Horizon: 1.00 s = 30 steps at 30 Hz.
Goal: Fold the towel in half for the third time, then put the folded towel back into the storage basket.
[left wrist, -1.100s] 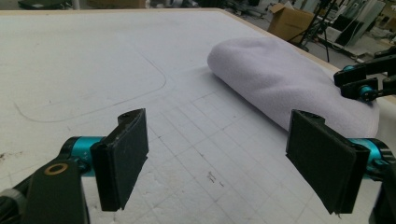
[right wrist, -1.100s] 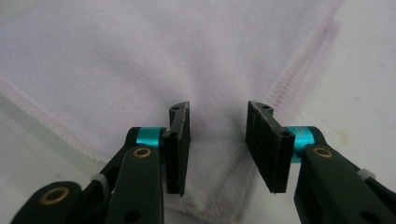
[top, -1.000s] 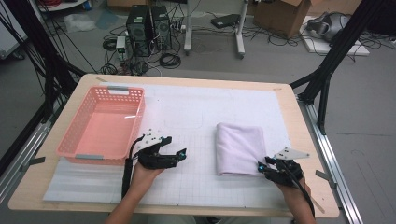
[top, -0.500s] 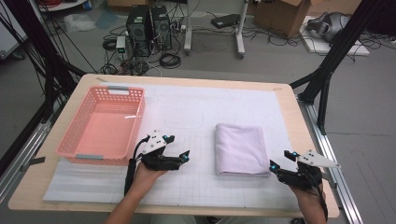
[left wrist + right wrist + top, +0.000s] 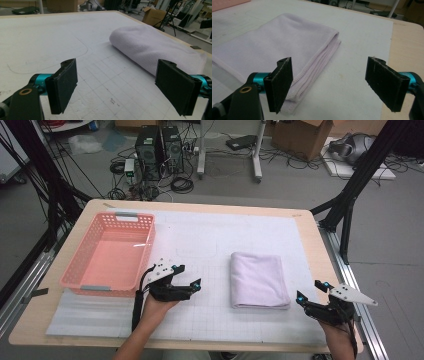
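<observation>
Wooden table (image 5: 310,227) under a white gridded mat (image 5: 210,245); grey floor behind with computer towers (image 5: 160,142) and cables. Folded lilac towel (image 5: 258,280) lies right of centre; pink basket (image 5: 107,255) sits left. Left gripper (image 5: 189,276) fingers wide, empty. Right gripper (image 5: 311,290) fingers just opening, wide, towel corner beside them.

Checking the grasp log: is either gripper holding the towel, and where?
Neither. Both the left gripper and right gripper are open beside the folded towel.

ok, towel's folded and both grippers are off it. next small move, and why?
Probably bring the left gripper toward the folded towel to grip its near-left edge. Both it and the right gripper are open and clear of the towel, and the pink basket stands on the left.
</observation>
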Each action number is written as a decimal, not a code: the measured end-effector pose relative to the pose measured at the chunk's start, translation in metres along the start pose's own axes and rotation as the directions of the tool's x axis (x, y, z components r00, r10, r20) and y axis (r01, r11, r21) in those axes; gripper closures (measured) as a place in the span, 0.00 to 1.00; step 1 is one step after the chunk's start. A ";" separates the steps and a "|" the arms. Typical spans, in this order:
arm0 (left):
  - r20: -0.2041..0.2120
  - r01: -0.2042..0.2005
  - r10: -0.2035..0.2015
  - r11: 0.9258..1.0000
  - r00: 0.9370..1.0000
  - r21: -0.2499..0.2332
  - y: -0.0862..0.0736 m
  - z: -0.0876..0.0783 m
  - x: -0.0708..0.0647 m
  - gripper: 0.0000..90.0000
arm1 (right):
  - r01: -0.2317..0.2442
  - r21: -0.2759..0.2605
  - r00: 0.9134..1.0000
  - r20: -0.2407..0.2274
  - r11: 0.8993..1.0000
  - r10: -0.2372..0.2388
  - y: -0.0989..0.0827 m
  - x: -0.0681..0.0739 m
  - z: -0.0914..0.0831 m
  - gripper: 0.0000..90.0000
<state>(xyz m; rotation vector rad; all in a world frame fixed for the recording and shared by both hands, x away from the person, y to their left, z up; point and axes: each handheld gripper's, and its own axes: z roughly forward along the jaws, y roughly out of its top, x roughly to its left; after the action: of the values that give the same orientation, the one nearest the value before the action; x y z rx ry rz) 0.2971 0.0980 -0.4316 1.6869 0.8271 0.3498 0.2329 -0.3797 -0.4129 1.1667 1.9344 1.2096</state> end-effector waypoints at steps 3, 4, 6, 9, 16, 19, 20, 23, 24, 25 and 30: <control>0.004 0.000 0.000 1.000 1.000 0.003 0.000 0.001 0.000 0.21 | -0.008 -0.001 1.000 0.001 1.000 0.008 0.000 0.000 0.000 0.23; 0.003 -0.001 0.001 1.000 1.000 0.004 -0.001 0.001 0.000 0.21 | -0.009 -0.003 1.000 0.001 1.000 0.009 0.000 0.000 0.000 0.23; 0.004 0.001 -0.001 1.000 1.000 0.005 -0.001 0.001 0.000 0.21 | -0.012 0.004 1.000 0.004 1.000 0.012 0.000 -0.001 0.000 0.23; 0.004 0.000 0.000 1.000 1.000 0.006 -0.001 0.001 0.001 0.21 | -0.009 0.012 1.000 0.005 1.000 0.009 -0.001 -0.001 0.001 0.23; 0.000 0.002 -0.002 0.999 1.000 0.053 -0.005 0.006 -0.001 0.22 | -0.017 0.027 1.000 -0.009 0.999 0.017 -0.002 -0.001 0.004 0.22; 0.004 -0.007 0.007 0.997 1.000 0.082 -0.006 0.010 -0.005 0.22 | -0.022 0.034 1.000 -0.015 0.999 0.022 -0.002 -0.001 0.005 0.21; 0.002 -0.012 0.011 0.996 1.000 0.091 -0.007 0.012 -0.006 0.22 | -0.021 0.034 1.000 -0.016 0.999 0.021 -0.002 0.000 0.006 0.21; 0.009 -0.011 0.010 0.993 1.000 0.119 -0.008 0.019 -0.010 0.22 | -0.019 0.043 1.000 -0.020 0.999 0.020 -0.001 0.001 0.007 0.21; 0.008 -0.007 0.006 0.993 1.000 0.121 -0.007 0.021 -0.011 0.22 | -0.012 0.048 1.000 -0.022 0.999 0.013 -0.002 0.002 0.008 0.21; 0.008 0.002 -0.003 0.993 1.000 0.121 -0.005 0.024 -0.012 0.22 | -0.011 0.058 1.000 -0.024 0.998 0.013 -0.002 0.003 0.009 0.21; 0.043 0.019 -0.024 0.992 0.999 0.127 0.005 0.042 -0.020 0.22 | -0.018 0.066 0.999 -0.029 0.998 0.019 -0.003 0.003 0.010 0.21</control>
<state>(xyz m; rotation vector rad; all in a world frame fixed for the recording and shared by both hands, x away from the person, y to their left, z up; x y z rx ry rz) 0.3114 0.0533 -0.4352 1.7955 0.8489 0.2487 0.2386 -0.3739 -0.4200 1.2089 2.0026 1.1872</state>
